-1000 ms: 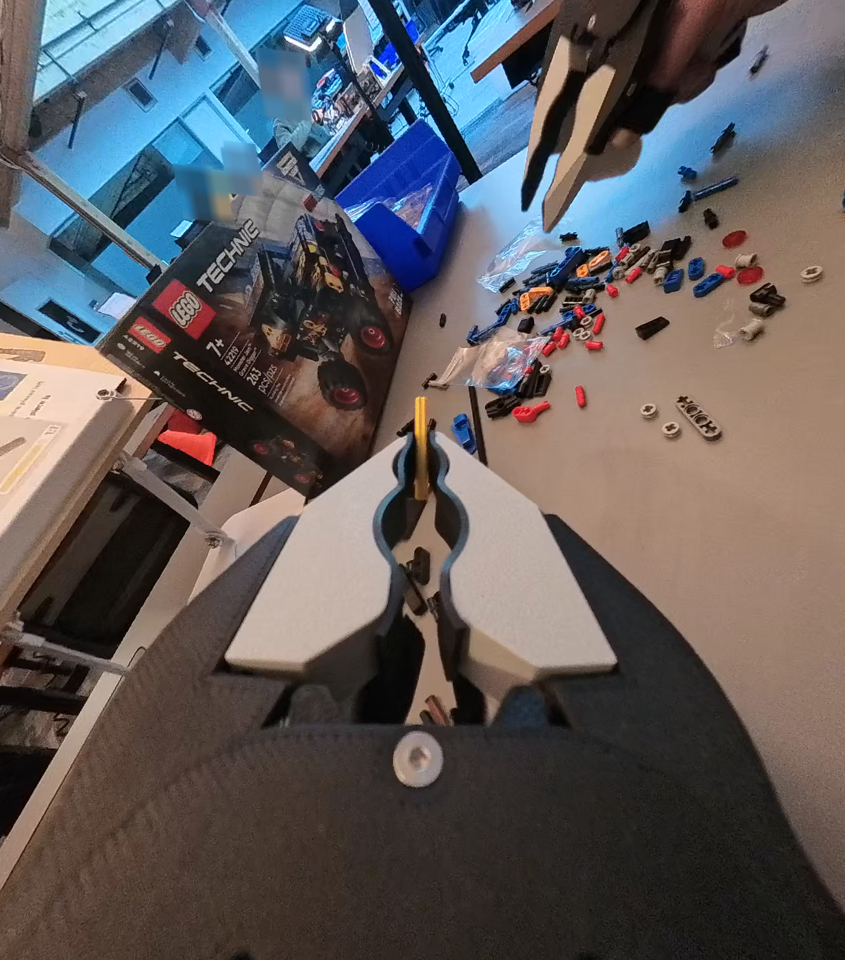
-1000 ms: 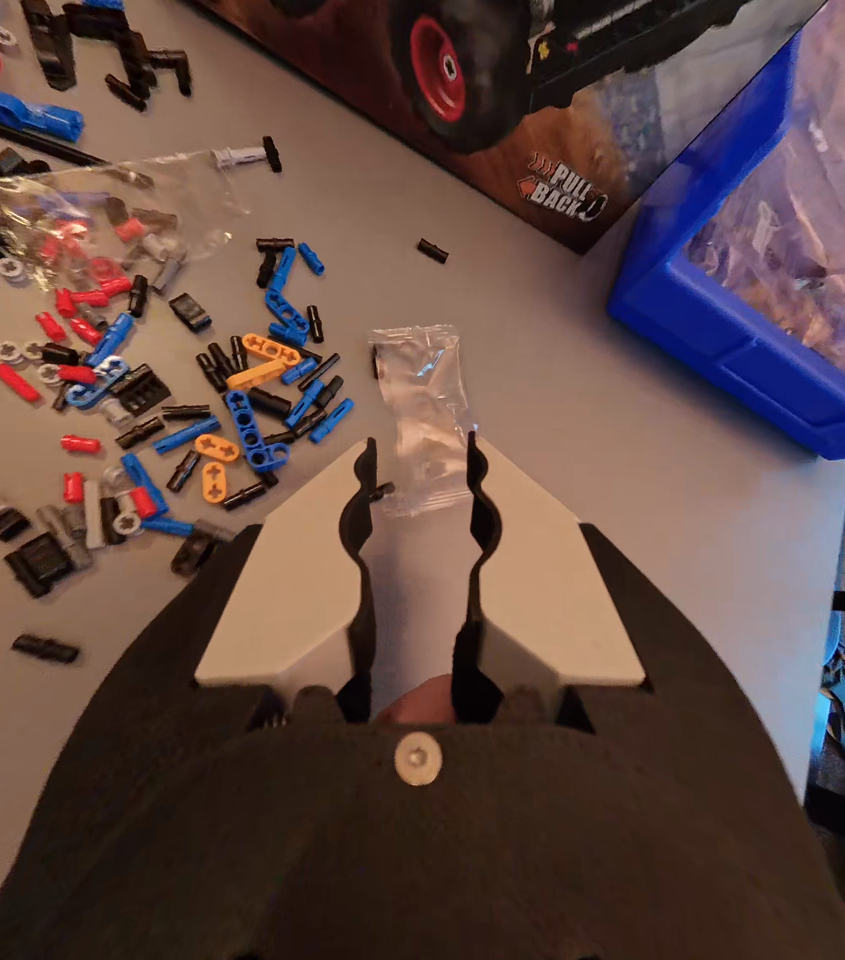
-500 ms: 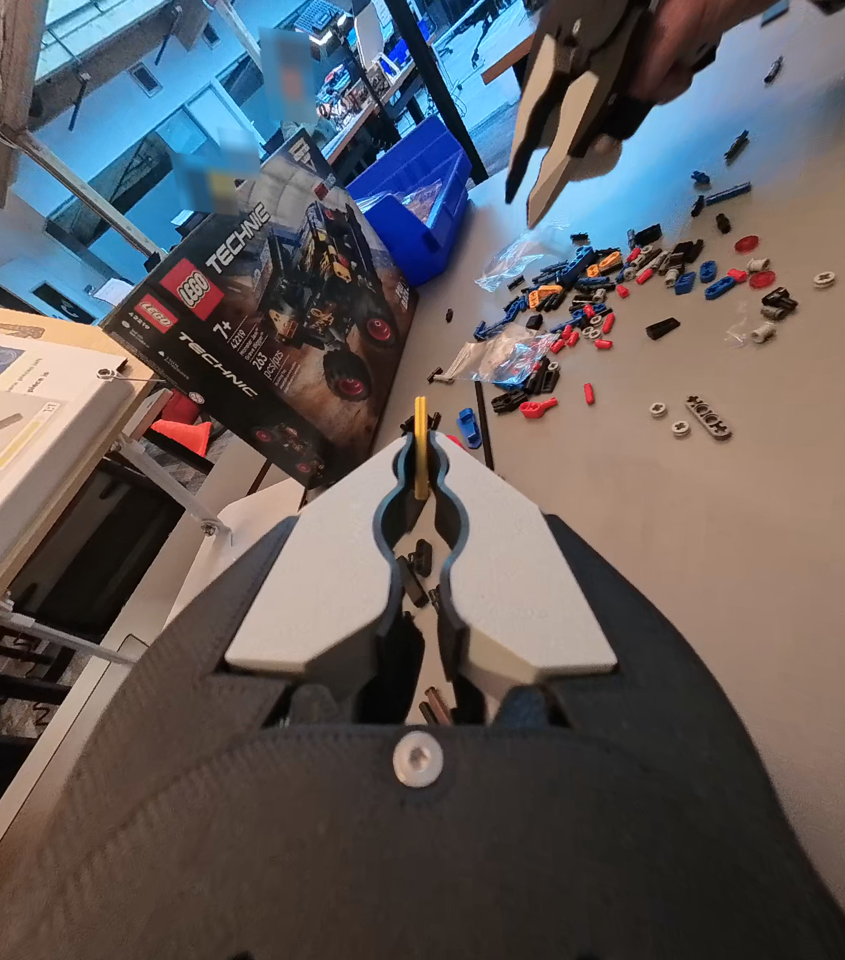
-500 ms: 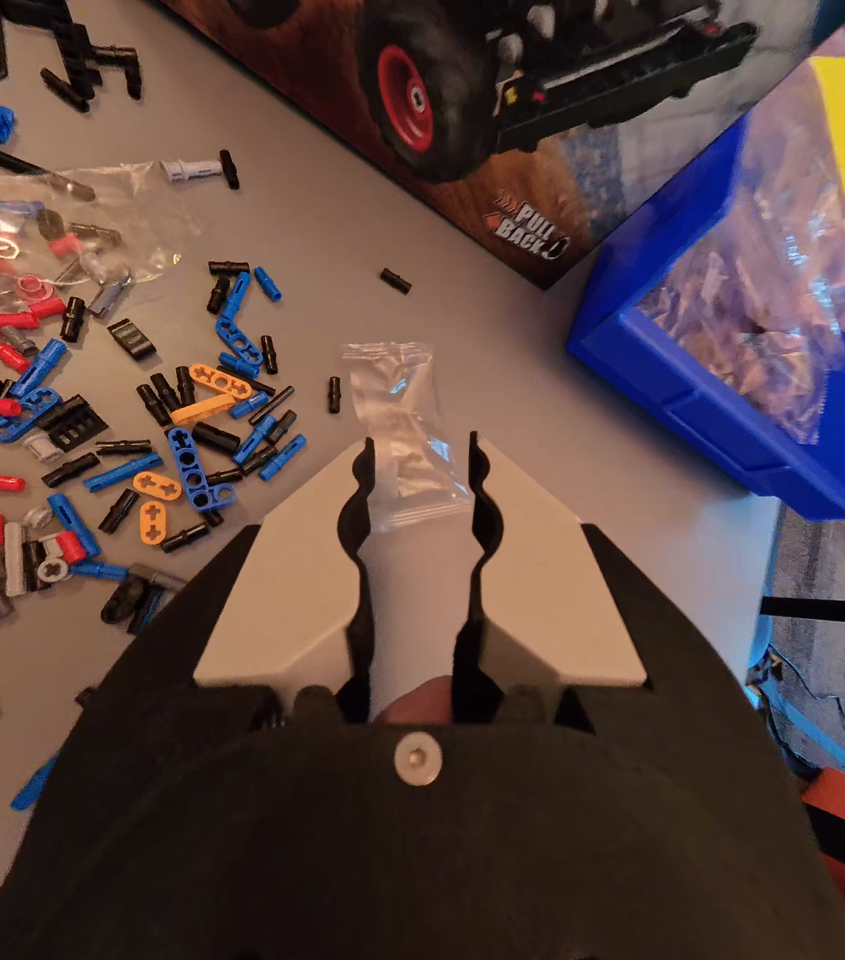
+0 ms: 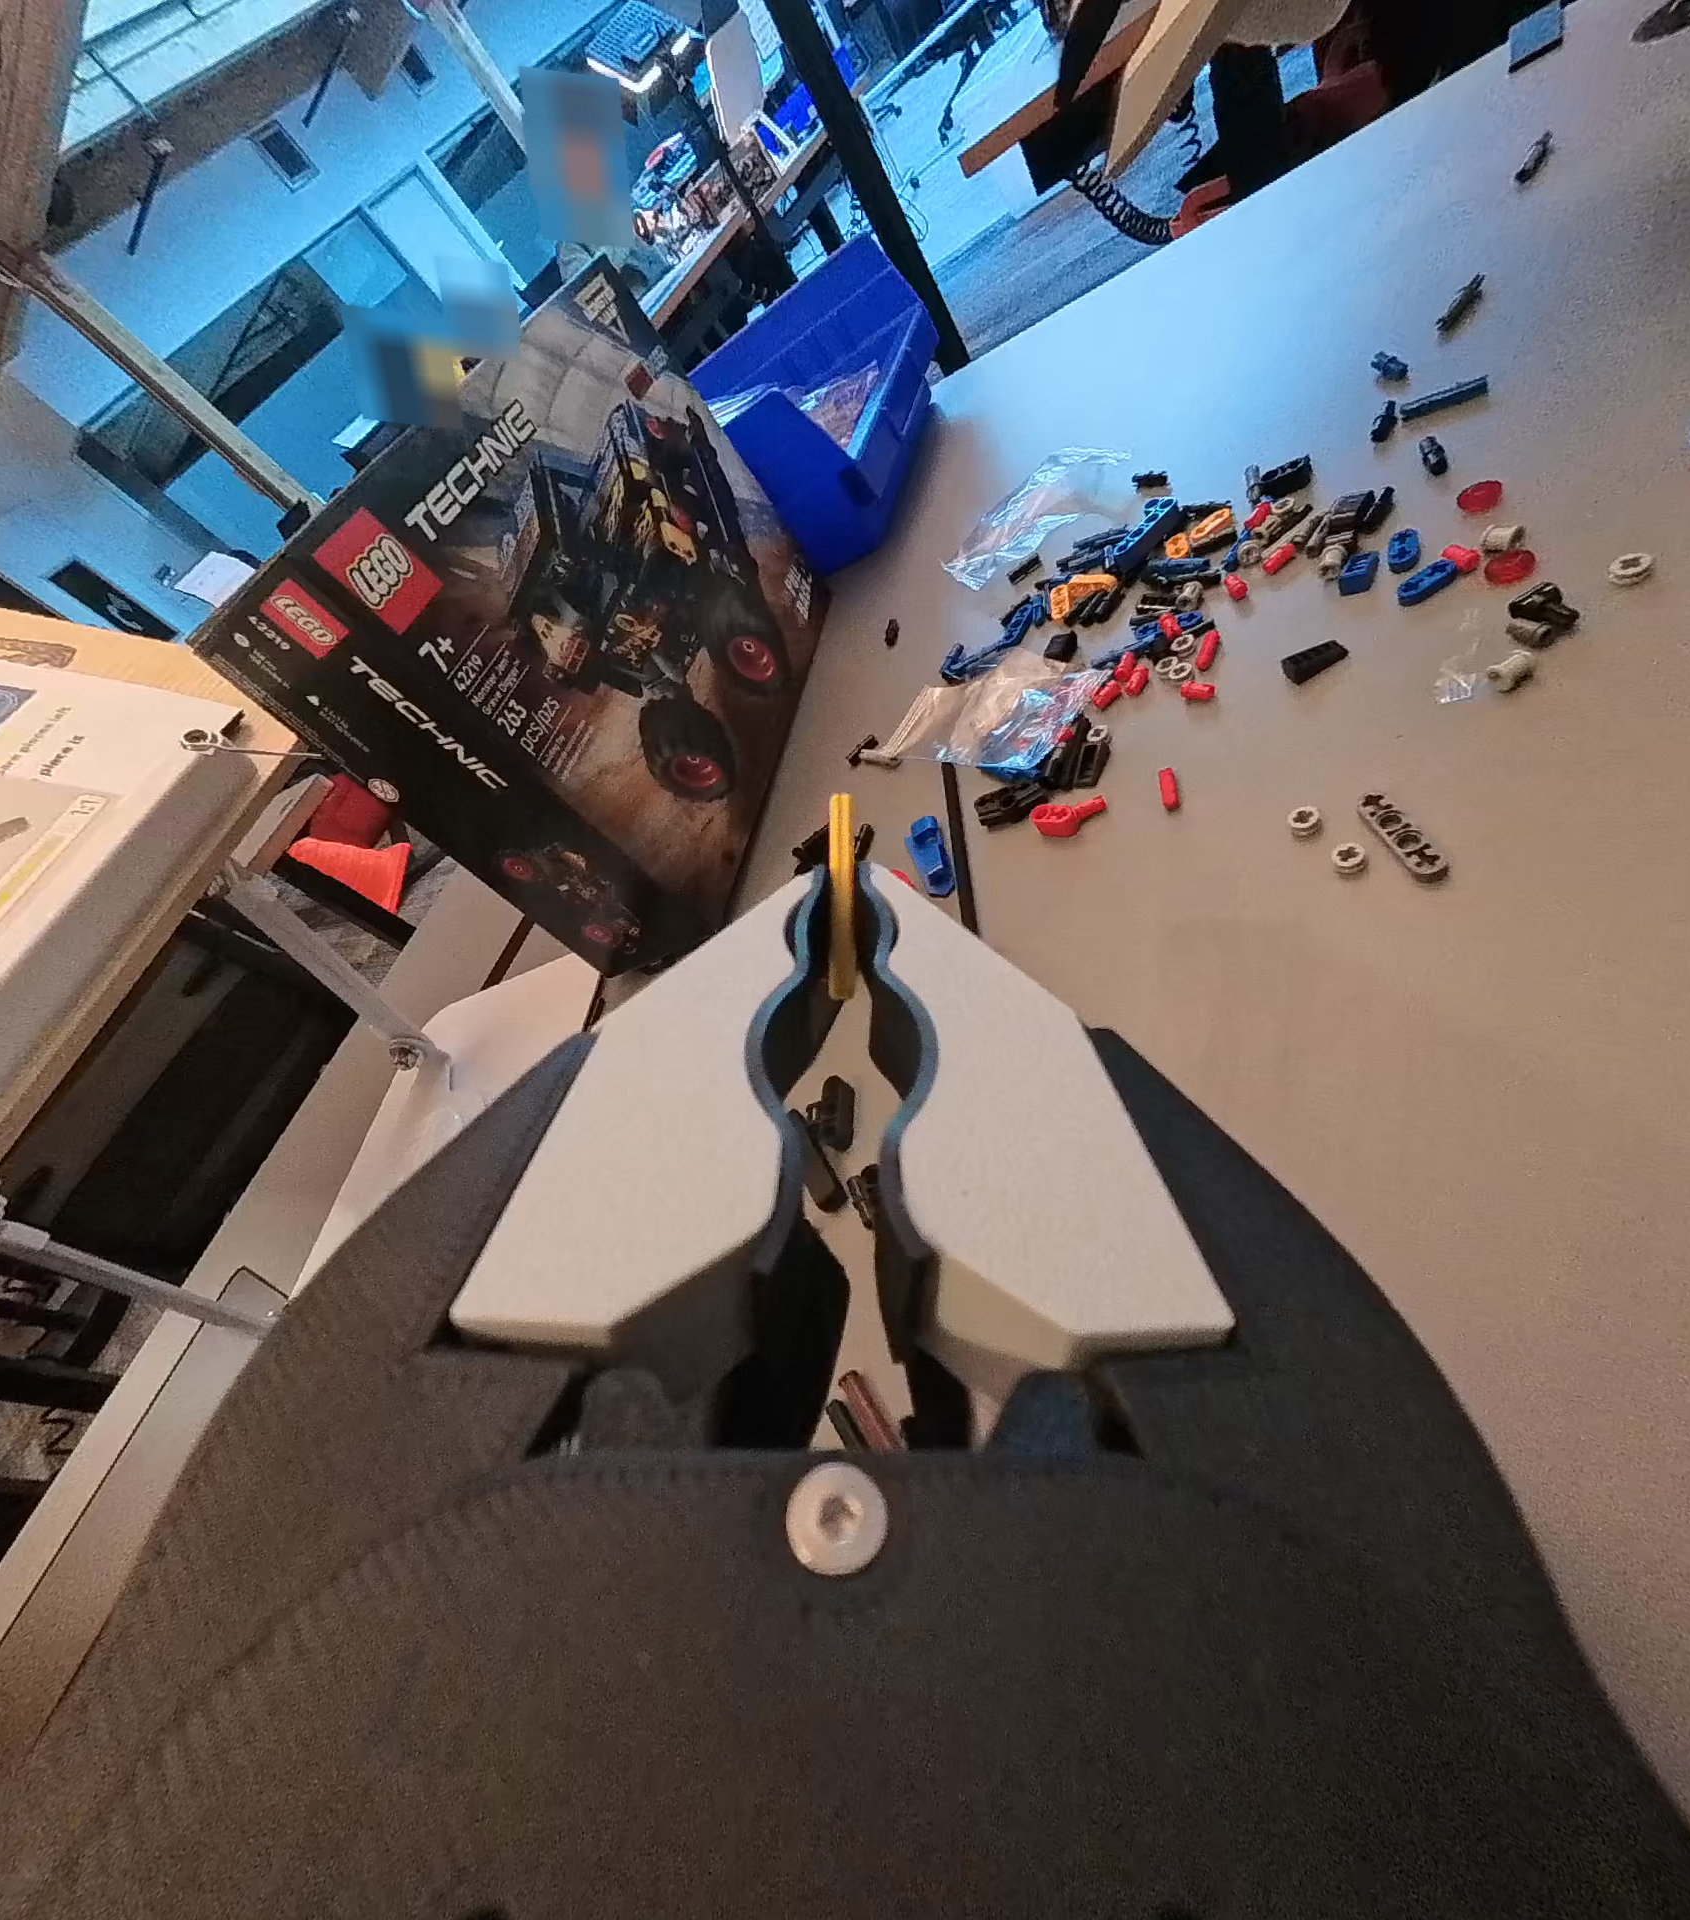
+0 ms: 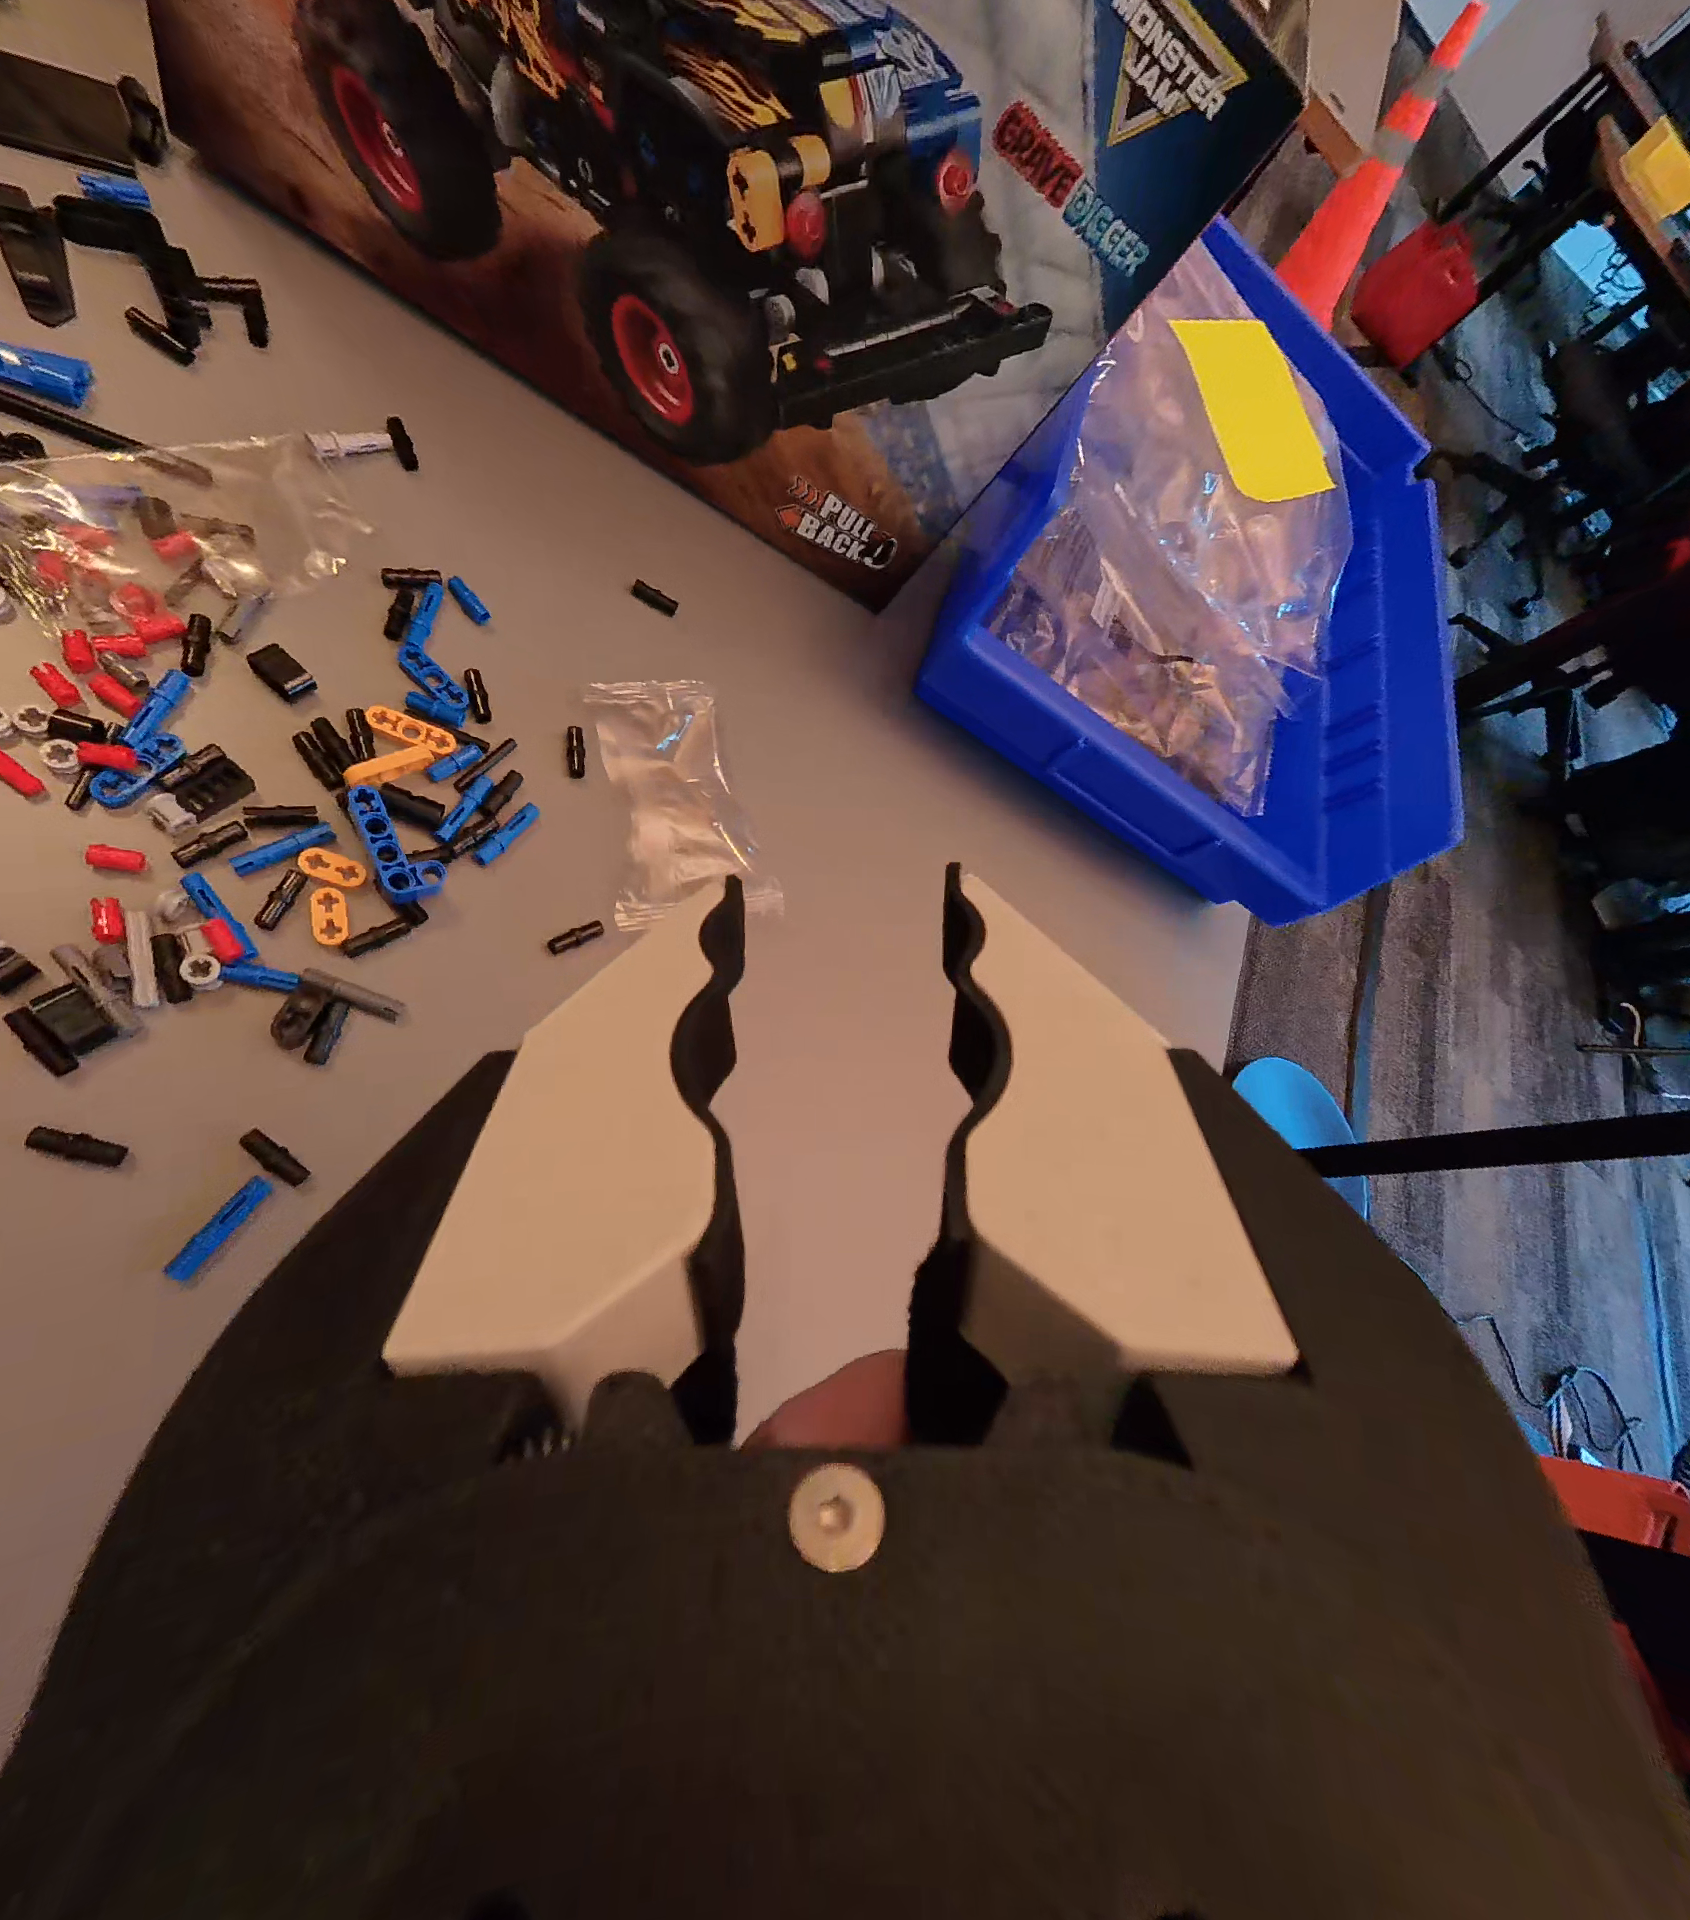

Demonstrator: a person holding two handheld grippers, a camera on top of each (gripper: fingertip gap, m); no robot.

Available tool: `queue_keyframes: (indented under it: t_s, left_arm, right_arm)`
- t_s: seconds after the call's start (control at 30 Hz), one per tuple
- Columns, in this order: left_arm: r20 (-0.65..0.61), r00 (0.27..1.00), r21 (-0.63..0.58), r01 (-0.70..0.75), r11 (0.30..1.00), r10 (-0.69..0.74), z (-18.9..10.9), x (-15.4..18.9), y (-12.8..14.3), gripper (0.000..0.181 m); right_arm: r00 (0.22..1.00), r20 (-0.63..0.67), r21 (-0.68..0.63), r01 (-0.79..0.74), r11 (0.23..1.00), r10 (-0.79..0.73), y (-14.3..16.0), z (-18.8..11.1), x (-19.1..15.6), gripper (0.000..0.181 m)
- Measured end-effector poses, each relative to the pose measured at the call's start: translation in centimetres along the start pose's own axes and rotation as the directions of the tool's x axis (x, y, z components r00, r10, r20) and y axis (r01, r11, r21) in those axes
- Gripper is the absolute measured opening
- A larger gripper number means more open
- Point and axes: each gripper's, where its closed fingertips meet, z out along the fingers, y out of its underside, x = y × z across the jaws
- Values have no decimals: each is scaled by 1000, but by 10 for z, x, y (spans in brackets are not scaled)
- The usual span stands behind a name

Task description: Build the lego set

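Lego pieces (image 6: 197, 790) lie scattered over the grey tabletop (image 5: 1443, 1143), most of them in a loose heap well out ahead of us, so the build looks barely begun. On the left we clamp a thin yellow piece (image 5: 841, 894) edge-on between the tips of the left hand-held gripper (image 5: 839, 914), lifted clear of the surface; we judge that it is held up like this to receive a mating part. Past it stands the set's box (image 5: 550, 665), tilted, with a blue bin (image 5: 820, 436) of bagged parts behind. Toward the middle, a half-emptied clear bag (image 6: 93, 530) rests on some of the pins, and an empty wrapper (image 6: 675, 790) lies just beyond our right tips. On the right, the right hand-held gripper (image 6: 841, 894) hangs over bare surface with its jaws parted and nothing between them, probably ready to pick the next part. The bag film and the tight clustering of small pins could make a clean single pick awkward.
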Motion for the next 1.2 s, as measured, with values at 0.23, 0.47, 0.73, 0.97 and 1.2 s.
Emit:
queue_keyframes:
  t_s: [0.23,0.47,0.73,0.97,1.2]
  left_arm:
    - [11,1000,-3,7,1000,-7,-2,-3,2,2]
    - [13,1000,-3,6,1000,-6,0,-3,2,1]
    - [18,1000,-9,3,1000,-3,1,-4,2,2]
    - [25,1000,-15,2,1000,-2,0,-6,4,2]
    - [28,1000,-17,10,1000,-9,-1,-8,6,2]
  right_arm:
    - [998,-24,-20,50,999,-50,3,-4,-1,37]
    - [991,-101,-51,85,995,-89,5,-43,29,36]
    - [992,-56,-77,110,991,-115,13,-67,21,31]
    - [983,113,-81,153,985,-144,17,-47,-29,25]
    - [937,318,-64,170,983,-142,17,-16,-88,13]
